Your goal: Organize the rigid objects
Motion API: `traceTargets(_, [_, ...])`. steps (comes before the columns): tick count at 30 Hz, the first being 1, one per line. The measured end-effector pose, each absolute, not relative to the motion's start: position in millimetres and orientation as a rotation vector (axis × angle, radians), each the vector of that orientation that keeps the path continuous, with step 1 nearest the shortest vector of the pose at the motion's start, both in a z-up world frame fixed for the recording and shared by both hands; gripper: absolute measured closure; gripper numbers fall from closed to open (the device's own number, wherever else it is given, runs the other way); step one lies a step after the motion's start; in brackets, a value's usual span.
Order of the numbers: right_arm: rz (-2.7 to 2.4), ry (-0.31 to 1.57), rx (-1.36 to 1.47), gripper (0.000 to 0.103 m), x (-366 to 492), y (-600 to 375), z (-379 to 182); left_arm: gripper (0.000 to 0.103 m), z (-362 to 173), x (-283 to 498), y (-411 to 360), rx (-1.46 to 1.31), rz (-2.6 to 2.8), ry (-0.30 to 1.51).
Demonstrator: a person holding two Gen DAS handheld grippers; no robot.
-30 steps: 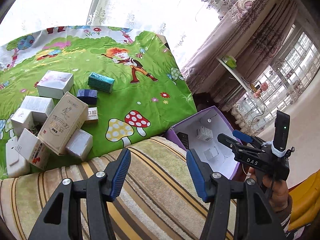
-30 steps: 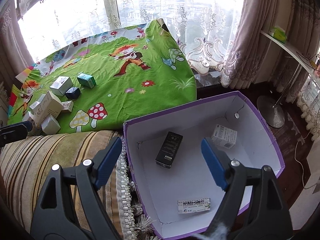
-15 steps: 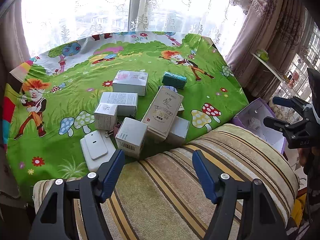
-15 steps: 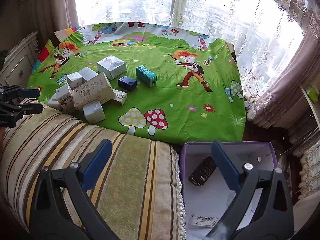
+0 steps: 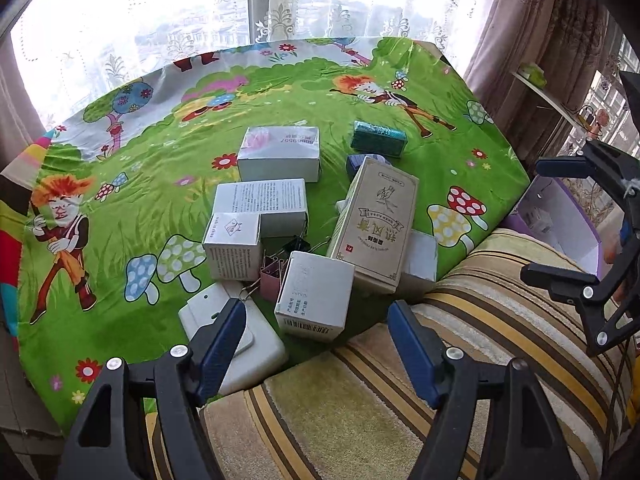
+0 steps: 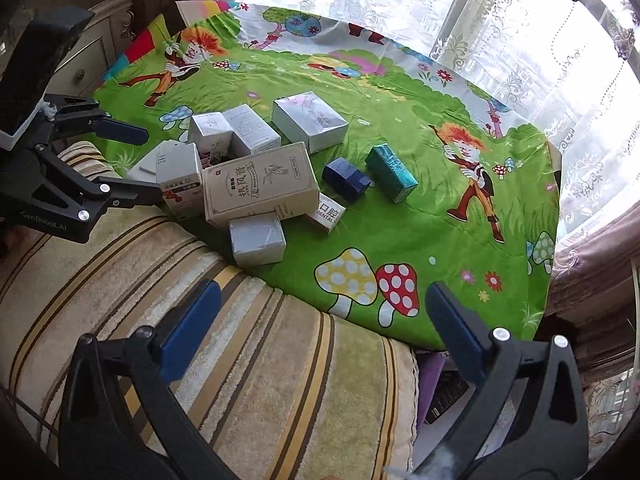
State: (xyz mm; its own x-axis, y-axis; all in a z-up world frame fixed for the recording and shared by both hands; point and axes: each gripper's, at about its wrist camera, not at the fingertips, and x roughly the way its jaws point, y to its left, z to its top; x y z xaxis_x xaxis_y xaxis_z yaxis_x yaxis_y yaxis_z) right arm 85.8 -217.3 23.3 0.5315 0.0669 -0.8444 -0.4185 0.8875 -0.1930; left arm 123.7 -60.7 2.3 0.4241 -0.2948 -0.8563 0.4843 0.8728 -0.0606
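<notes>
Several small cartons lie clustered on a green cartoon cloth point(image 5: 140, 208). A tall beige box point(image 5: 374, 224) point(image 6: 260, 186) lies across the pile. Around it are white boxes point(image 5: 314, 294), a teal box point(image 5: 378, 138) point(image 6: 390, 172), a dark blue box point(image 6: 346, 180) and a flat white device point(image 5: 240, 336). My left gripper point(image 5: 316, 344) is open and empty, just short of the nearest white box. My right gripper point(image 6: 320, 332) is open and empty over the striped cushion. The purple-rimmed bin point(image 5: 560, 220) sits at the right.
A striped cushion point(image 6: 240, 360) runs along the cloth's near edge. Pink and black binder clips point(image 5: 272, 276) lie among the boxes. Curtained windows stand behind the cloth. A cabinet point(image 6: 88, 52) stands at the left in the right wrist view.
Both grippers have swung left, away from the purple bin and toward the pile of boxes. The bin has slid to the edge of both views. Both stay open.
</notes>
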Motion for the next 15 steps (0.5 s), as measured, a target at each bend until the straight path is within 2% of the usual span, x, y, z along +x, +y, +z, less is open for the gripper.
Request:
traceTargets(9, [0.377, 0.995, -0.464, 0.000, 110, -188, 5, 0.030, -15, 142, -65, 0.196, -0.539, 1.072])
traceTargets(10, [0.382, 0.996, -0.465, 0.000, 112, -186, 2, 0.038, -18, 143, -66, 0.191, -0.542, 1.080])
traceTargets(11, [0.387, 0.996, -0.468, 0.000, 114, -183, 0, 0.050, -21, 144, -65, 0.180, -0.552, 1.092])
traceTargets(13, [0.398, 0.991, -0.475, 0.000, 118, -178, -4, 0.059, -27, 146, -62, 0.152, -0.558, 1.111])
traceTargets(15, [0.410, 0.995, -0.483, 0.000, 123, -171, -8, 0.059, -26, 147, -58, 0.117, -0.559, 1.109])
